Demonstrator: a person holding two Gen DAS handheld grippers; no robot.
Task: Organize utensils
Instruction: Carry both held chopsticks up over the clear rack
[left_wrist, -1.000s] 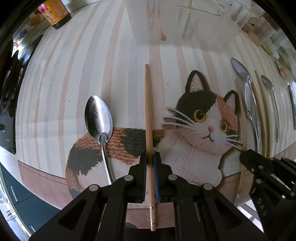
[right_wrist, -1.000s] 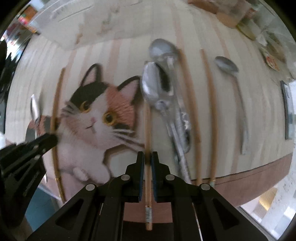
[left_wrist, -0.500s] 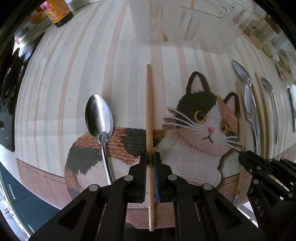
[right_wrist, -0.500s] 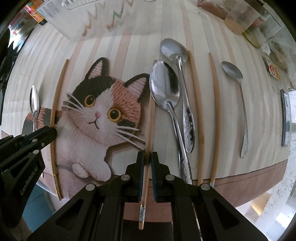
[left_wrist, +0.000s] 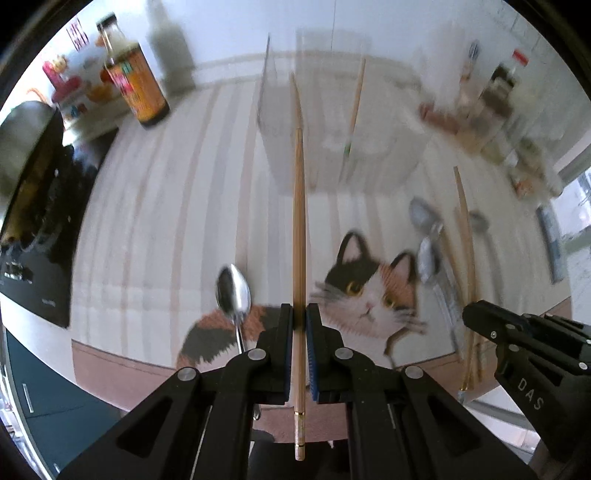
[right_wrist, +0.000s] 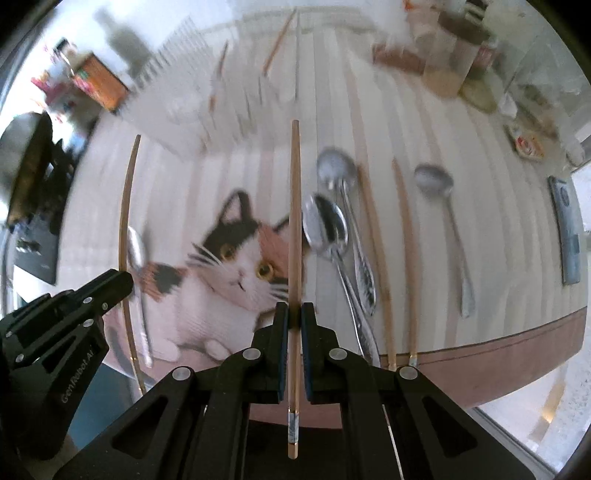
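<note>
A wooden chopstick (left_wrist: 298, 236) is clamped between the closed fingers of the left gripper (left_wrist: 299, 325), above the cat-print mat (left_wrist: 365, 295) on the tabletop (left_wrist: 155, 206). Another chopstick (right_wrist: 294, 236) is gripped likewise by the right gripper (right_wrist: 294, 317). Spoons (right_wrist: 328, 229) and more chopsticks (right_wrist: 406, 258) are left lying on the mat.

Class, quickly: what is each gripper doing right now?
Left gripper: closed on a chopstick.
Right gripper: closed on another chopstick.
</note>
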